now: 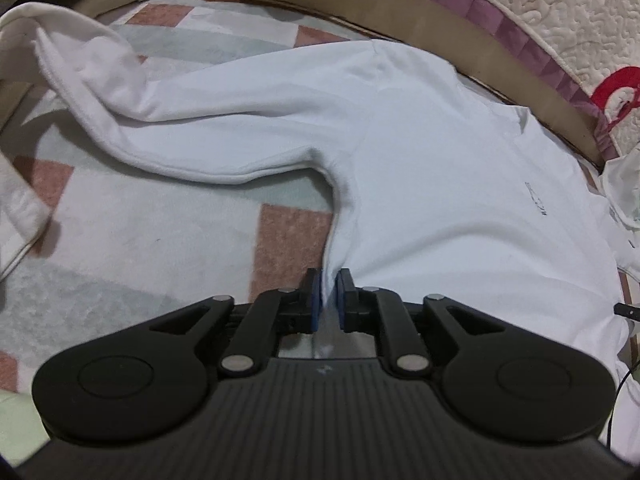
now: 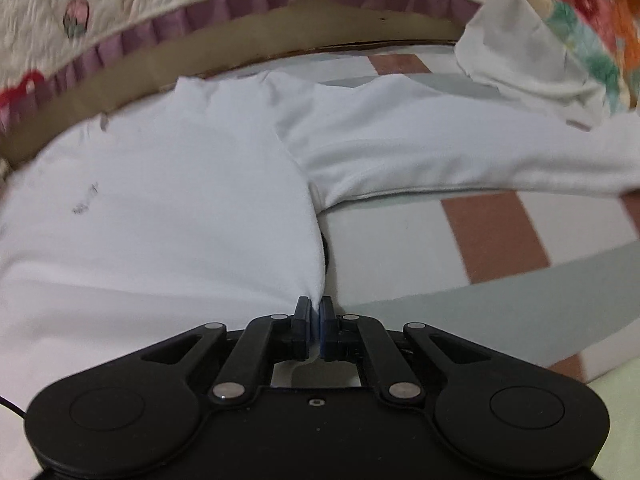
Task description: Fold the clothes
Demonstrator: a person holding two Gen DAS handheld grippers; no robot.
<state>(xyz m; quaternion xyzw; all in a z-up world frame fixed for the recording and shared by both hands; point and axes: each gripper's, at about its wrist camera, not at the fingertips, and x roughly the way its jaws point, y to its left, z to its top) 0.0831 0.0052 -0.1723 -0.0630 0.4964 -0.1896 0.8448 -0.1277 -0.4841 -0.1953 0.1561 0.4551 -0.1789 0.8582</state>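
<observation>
White long-sleeved shirt (image 1: pixel 420 152) is seen spread flat on a patterned blanket (image 1: pixel 120 240) beside a quilted bed edge (image 1: pixel 560 8). Its lower corners are pinched between the closed fingers of the left gripper (image 1: pixel 329 300) and the right gripper (image 2: pixel 316 322).

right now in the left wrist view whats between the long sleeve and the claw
Only bare rug, with pale and pink blocks, lies between the sleeve and the left claw. Nothing else rests there. The claw itself is shut on the white shirt at its side edge.
</observation>
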